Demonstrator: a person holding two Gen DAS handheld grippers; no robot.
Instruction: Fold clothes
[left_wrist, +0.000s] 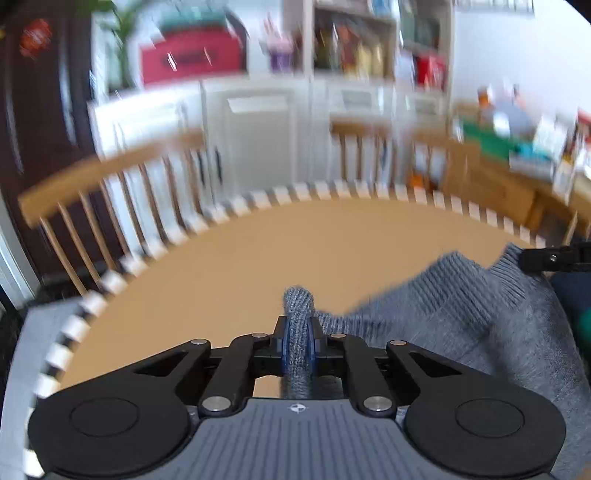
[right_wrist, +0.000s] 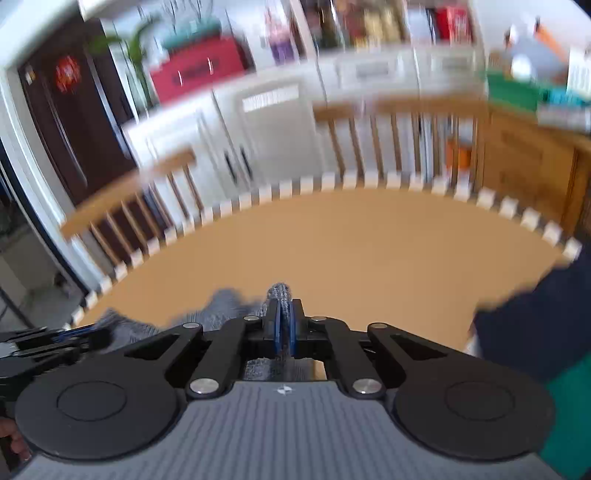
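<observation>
Both grippers pinch one grey knit edge above the desk.

Left gripper is closed on a bunched fold of the grey sweater; the cloth runs off toward 3 o'clock, where the right gripper holds it. Right gripper is likewise clamped on the knit, sweater trailing toward 9 o'clock to the left gripper. Long axis spans hand to hand; tan desk lies bare ahead at 12 o'clock. Neither hand seems nearer.

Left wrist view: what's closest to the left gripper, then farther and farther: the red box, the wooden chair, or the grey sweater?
1. Grey sweater: pinched in the left gripper.
2. Wooden chair: past the table's far edge, left.
3. Red box: on the white cabinet behind, upper left.
</observation>
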